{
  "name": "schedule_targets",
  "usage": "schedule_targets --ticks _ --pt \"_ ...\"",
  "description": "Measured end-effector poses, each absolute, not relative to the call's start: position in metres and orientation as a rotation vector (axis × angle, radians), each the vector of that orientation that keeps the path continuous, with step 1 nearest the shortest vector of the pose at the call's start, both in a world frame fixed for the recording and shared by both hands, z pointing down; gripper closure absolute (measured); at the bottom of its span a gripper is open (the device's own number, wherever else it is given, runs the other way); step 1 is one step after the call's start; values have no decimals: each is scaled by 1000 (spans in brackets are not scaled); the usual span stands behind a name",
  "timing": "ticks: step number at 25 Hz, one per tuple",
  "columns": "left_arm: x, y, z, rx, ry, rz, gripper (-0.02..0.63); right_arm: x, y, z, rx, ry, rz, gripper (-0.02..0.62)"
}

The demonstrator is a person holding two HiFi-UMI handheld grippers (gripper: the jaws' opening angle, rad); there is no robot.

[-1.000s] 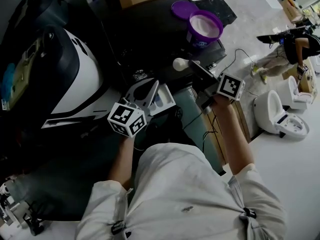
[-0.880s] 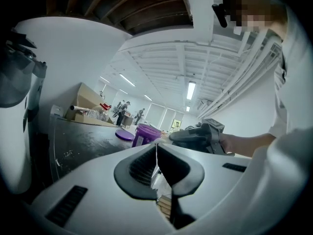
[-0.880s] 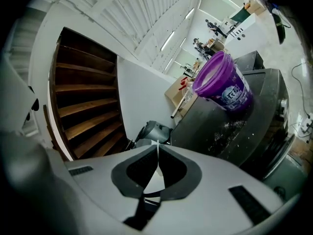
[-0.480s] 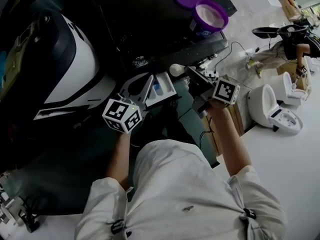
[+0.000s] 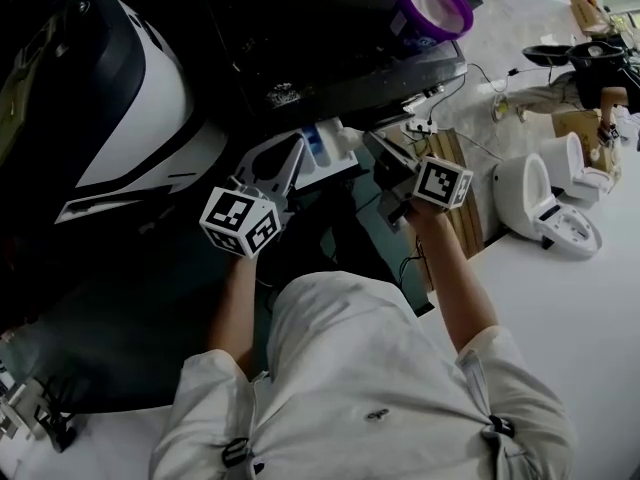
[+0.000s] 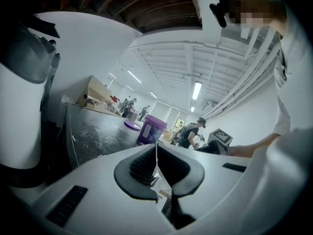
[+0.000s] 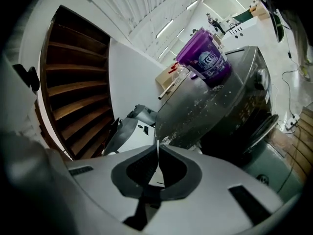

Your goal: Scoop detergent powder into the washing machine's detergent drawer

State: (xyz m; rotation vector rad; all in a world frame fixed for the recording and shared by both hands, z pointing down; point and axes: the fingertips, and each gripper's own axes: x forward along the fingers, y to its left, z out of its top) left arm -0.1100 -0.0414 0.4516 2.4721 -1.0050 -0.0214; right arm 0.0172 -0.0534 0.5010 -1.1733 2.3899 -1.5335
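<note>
1. Right gripper (image 7: 157,153): the jaws are pressed together, with only a thin pale sliver between the tips. I judge this to be the scoop's handle seen edge-on.
2. Scoop (image 5: 346,136): a small white bowl just ahead of the right tips, over the drawer's far right corner. Too small to tell whether it holds powder.
3. Left gripper (image 6: 156,153): the jaws are together in the same way. In the head view its tips sit at the drawer's left edge; I cannot tell if they pinch the wall.
4. Drawer (image 5: 322,158): white with a blue insert, pulled out of the washing machine (image 5: 300,48) front, between the two grippers. Its long axis runs far-to-near, toward the person. It lies just left of the right tips.
5. Judgement: the next move is a short roll of the scoop leftward over a compartment. The right hand does it; a miss would drop powder over the drawer's right wall.
6. Purple tub (image 5: 436,6): open on the machine top, far right, well apart.
</note>
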Motion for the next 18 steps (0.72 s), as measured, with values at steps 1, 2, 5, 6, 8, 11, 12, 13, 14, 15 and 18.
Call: schedule_targets --ticks 1,2,5,6,8,11,12,13,14,15,18 --pt "-111 -41 454 2469 -1005 -17 584 19 -52 508 -1198 2385 -1540 583" --pt "-113 -40 456 2464 -1007 -15 584 20 -51 514 -1224 2382 -1543 583" --pt "-118 -37 461 2447 -1015 -14 584 22 -50 526 -1275 2383 -1542 583" --pt "-119 -36 463 2442 -1019 -13 584 22 -50 528 -1289 2387 -1538 583" --pt "-124 -34 466 2429 -1028 -11 584 22 -49 535 -1326 2398 -1530 583" --pt "-131 -33 471 2411 -1041 -3 584 24 -49 549 -1391 2436 -1513 583" --pt "-134 -34 473 2407 -1045 0 584 24 -50 553 -1414 2457 -1501 583" --pt "-136 -34 475 2403 -1048 2 584 23 -51 557 -1438 2481 -1487 583" --pt "-137 -35 477 2399 -1050 3 584 23 -51 562 -1459 2506 -1476 583" --pt "-138 -35 479 2396 -1050 3 584 21 -51 566 -1472 2527 -1470 583" --pt "-138 -34 483 2391 -1044 9 584 15 -51 575 -1481 2567 -1461 583"
